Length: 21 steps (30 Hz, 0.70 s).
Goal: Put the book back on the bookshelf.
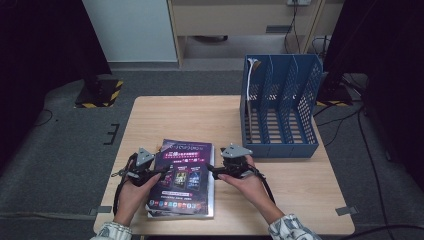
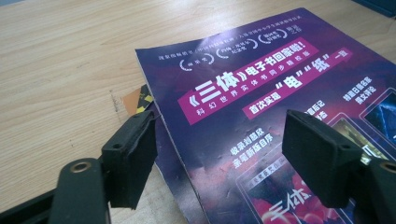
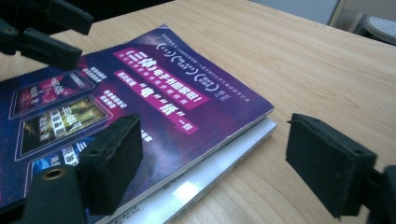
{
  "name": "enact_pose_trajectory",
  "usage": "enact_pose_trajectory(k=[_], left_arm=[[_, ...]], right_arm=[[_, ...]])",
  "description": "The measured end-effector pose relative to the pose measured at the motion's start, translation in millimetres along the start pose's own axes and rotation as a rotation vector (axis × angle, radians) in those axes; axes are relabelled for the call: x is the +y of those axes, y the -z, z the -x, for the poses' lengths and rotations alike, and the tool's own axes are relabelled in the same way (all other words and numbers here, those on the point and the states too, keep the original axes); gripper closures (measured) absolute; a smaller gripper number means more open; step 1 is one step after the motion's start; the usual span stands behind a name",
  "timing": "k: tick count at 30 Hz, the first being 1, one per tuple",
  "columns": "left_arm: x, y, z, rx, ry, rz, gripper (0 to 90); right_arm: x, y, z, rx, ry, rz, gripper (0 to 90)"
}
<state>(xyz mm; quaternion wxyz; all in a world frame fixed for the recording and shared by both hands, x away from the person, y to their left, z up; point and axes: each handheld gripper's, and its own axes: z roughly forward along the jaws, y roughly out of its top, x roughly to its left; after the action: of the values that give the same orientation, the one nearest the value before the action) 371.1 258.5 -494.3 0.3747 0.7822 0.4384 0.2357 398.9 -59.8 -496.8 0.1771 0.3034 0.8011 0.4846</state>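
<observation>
High view: one purple magazine [image 1: 182,175] lies flat on top of a small stack near the front edge of the surface [image 1: 165,115], left of centre. Its long axis runs front to back, title end toward the far edge. One blue file rack [image 1: 280,107] stands at the far right corner. Left hand-held gripper [image 1: 154,173] sits at the magazine's left edge, right hand-held gripper [image 1: 214,171] at its right edge.

Left gripper view: glossy purple cover [image 2: 261,107], pink title banners, white print. Jaws stand apart astride the left edge, pads not pressing.

Right gripper view: magazine [image 3: 154,98] tops a white-edged book [image 3: 210,172]; exact stack count cannot be told. Jaws open astride the right edge, not gripping.
</observation>
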Motion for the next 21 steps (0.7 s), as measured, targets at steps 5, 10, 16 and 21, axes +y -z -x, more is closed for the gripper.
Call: enact_pose_trajectory(k=[5, 10, 16, 21], left_arm=[[-2.6, -0.6, -0.6, -0.004, -0.014, -0.024, 33.3], [-4.6, -5.5, -3.6, -0.002, 0.0, -0.051, 34.2], [-4.7, -11.5, -6.1, -0.022, 0.031, -0.052, 35.1], [-7.7, -14.3, -9.1, -0.05, 0.079, -0.037, 32.4]], right_arm=[[0.3, -0.8, -3.1, 0.018, 0.007, 0.007, 27.3], [-1.7, -5.5, -4.1, 0.032, 0.005, -0.014, 26.3], [-5.3, -2.5, -5.8, 0.024, 0.025, -0.028, 23.4], [-6.3, -3.0, -3.7, 0.021, 0.014, -0.031, 22.0]])
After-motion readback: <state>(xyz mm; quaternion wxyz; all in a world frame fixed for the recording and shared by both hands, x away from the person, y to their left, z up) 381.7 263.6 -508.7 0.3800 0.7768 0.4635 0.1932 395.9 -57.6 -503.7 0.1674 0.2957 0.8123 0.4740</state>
